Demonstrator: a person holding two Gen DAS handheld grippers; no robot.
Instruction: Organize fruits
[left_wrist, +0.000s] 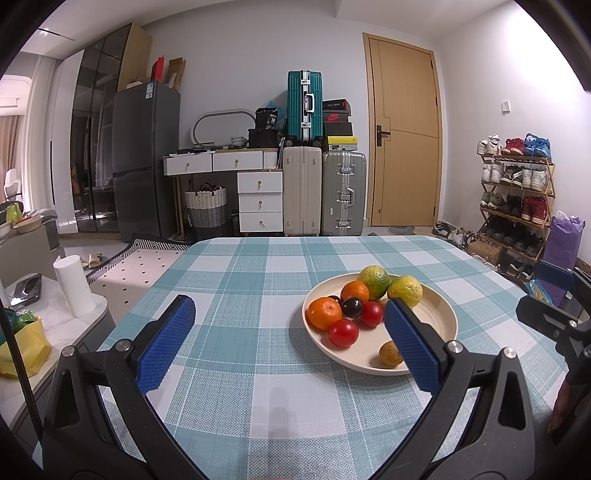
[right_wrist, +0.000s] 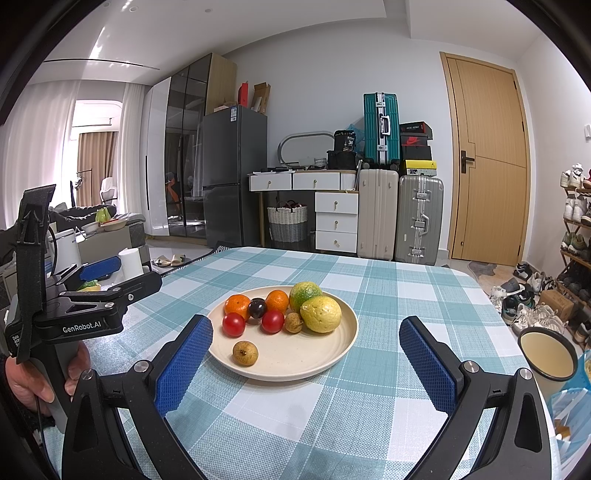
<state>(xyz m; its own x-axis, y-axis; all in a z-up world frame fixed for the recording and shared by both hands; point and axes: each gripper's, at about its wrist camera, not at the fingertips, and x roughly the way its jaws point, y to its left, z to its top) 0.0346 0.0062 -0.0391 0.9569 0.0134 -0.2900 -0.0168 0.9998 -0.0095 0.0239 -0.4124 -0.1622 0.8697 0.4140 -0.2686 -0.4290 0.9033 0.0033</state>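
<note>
A cream plate (right_wrist: 325, 365) sits on the checked table and also shows in the left wrist view (left_wrist: 439, 310). It holds two oranges (right_wrist: 238, 304), two red tomatoes (right_wrist: 233, 324), a dark plum (right_wrist: 257, 308), a green-orange citrus (right_wrist: 304, 293), a yellow-green citrus (right_wrist: 320, 314) and two small brown fruits (right_wrist: 245, 353). My left gripper (left_wrist: 288, 328) is open and empty, left of the plate. My right gripper (right_wrist: 306, 343) is open and empty, just in front of the plate.
The table has a blue-white checked cloth (right_wrist: 388, 280). A cream mug (right_wrist: 548, 356) stands at the right table edge. A paper roll (left_wrist: 74, 286) stands on a side unit at the left. Suitcases (left_wrist: 321, 192), a door and a shoe rack (left_wrist: 517, 195) are behind.
</note>
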